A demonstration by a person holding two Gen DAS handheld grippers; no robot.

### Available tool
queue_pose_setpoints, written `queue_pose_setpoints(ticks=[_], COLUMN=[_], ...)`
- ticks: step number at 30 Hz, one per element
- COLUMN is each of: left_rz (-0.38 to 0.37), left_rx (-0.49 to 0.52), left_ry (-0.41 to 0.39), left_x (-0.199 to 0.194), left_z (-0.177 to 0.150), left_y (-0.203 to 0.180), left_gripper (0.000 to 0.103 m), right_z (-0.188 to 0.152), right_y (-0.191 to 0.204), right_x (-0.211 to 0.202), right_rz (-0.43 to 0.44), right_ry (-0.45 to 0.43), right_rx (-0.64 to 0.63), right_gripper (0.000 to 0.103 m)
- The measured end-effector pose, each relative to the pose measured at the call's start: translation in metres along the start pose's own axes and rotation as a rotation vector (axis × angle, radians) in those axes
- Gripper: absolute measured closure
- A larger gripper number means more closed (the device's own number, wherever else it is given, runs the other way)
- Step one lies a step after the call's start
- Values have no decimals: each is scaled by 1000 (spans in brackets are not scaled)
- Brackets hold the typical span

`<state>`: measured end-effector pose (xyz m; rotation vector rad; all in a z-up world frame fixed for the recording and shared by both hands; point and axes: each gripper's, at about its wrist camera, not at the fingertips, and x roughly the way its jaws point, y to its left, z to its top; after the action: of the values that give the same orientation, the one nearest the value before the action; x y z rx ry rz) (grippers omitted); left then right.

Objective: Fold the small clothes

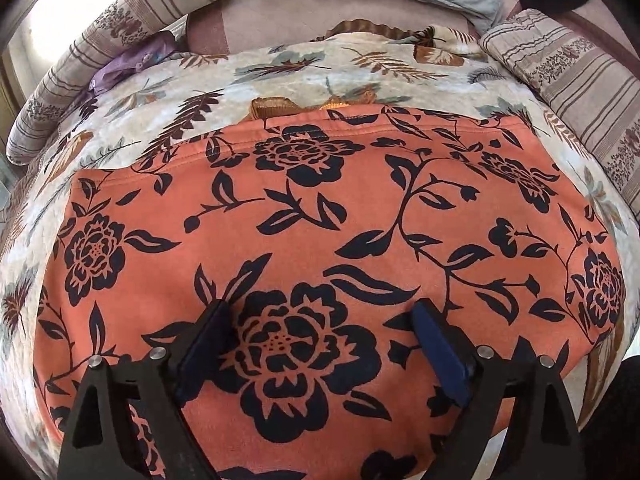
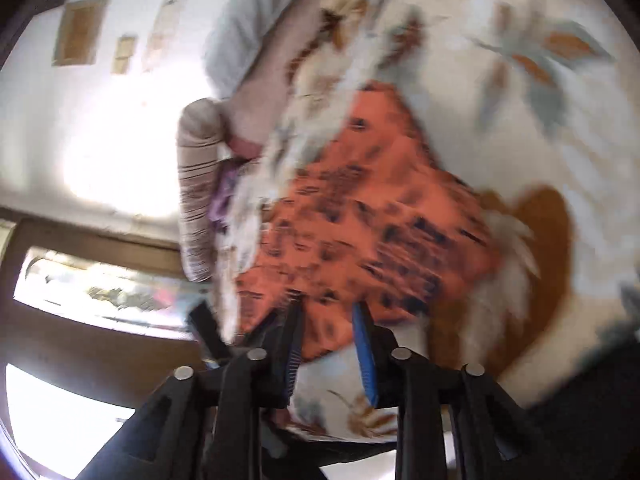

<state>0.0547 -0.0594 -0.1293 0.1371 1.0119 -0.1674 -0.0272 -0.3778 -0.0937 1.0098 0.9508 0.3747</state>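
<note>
Garment (image 1: 320,216), orange with black flowers, is laid flat on the leaf-print blanket (image 1: 280,80). Left gripper (image 1: 320,312) is held spread above it. Right gripper (image 2: 328,312), blurred, is parted at its edge.

Blurred frame: the right gripper (image 2: 326,312), jaws apart, sits at bottom centre, the orange garment (image 2: 360,200) mid-frame just beyond it on a leaf-print blanket (image 2: 540,128).
</note>
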Motion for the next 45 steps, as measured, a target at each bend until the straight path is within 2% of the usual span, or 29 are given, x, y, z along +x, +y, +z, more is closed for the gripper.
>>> queue_pose_setpoints(ticks=[1, 2, 4, 6, 7, 8, 9, 10, 12, 13, 15, 17, 20, 21, 22, 24, 25, 28, 29, 30, 32, 34, 36, 38, 39, 40, 41, 43, 45], left_rz=[2, 1, -6, -12, -14, -15, -19, -25, -27, -29, -36, -39, -47, -48, -49, -49, -50, -54, -52, -51, -82, -112, -108, -92, -77, -61, -44, -26, -37], left_rx=[1, 2, 1, 0, -1, 0, 0, -1, 3, 4, -1, -1, 0, -1, -3, -5, -4, -7, -7, -6, -9, -57, -124, -194, -235, -277, -314, -369, -341], left_ry=[-4, -6, -5, -3, -4, -5, -7, -9, -18, -21, -23, -24, -31, -32, -33, -32, -32, -29, -26, -19, 4, 16, -16, -45, -46, -31, 1, 92, 66], left_x=[0, 0, 1, 0, 0, -1, -2, -1, 0, 0, 0, 1, 1, 1, 1, 1, 1, 2, 3, 2, -1, -12, -29, -44, -49, -50, -47, -34, -41], left_z=[0, 0, -1, -1, -1, -2, -2, -2, -3, -3, -3, -2, -3, -3, -3, -3, -2, -2, -1, 0, 4, 5, 2, -6, -12, -19, -26, -46, -54], left_y=[1, 2, -1, 0, 1, 1, 2, 2, 3, 3, 4, 4, 5, 5, 5, 5, 5, 6, 5, 5, 9, 21, 41, 68, 82, 96, 109, 132, 137], left_gripper=[11, 11, 11, 11, 11, 10, 10, 10, 9, 8, 8, 7, 7, 7, 7, 7, 7, 6, 6, 6, 6, 6, 6, 6, 6, 6, 6, 8, 18], right_z=[13, 26, 47, 73, 85, 94, 103, 112, 129, 137, 152, 165, 173, 174, 174, 175, 175, 167, 164, 162, 158, 150, 133, 110, 94, 80, 65, 42, 28], right_y=[9, 16, 19, -2, -19, -37, -52, -53, -43, -42, -42, -40, -47, -44, -38, -36, -35, -25, -30, -34, -33, -25, -7, 17, 29, 36, 42, 38, 7], right_x=[15, 32, 62, 94, 102, 102, 95, 83, 59, 53, 57, 71, 107, 114, 121, 128, 130, 128, 133, 131, 124, 113, 98, 85, 82, 82, 85, 97, 119], right_rz=[13, 14, 41, 43, -16, -28, 0, 16, -70, -102, -114, -221, -289, -308, -334, -348, -347, -445, -489, -484, -469, -523, -527, -473, -416, -361, -306, -273, -321], right_ry=[42, 62, 87, 115, 96, 52, 12, -33, -133, -144, -82, -31, 88, 96, 104, 125, 135, 62, 42, 15, -27, -43, -90, -103, -89, -66, -32, 56, 142], right_rx=[-16, -17, -17, 50, 99, 183, 273, 279, 171, 153, 116, 26, -72, -113, -158, -173, -171, -241, -238, -204, -147, -117, -153, -220, -247, -267, -296, -336, -277], right_gripper=[22, 11, 11, 12, 16, 36, 40, 40, 28, 22, 22, 23, 25, 25, 32, 89, 90, 90, 86, 85, 74, 68, 68, 64, 55, 31, 17, 17, 17])
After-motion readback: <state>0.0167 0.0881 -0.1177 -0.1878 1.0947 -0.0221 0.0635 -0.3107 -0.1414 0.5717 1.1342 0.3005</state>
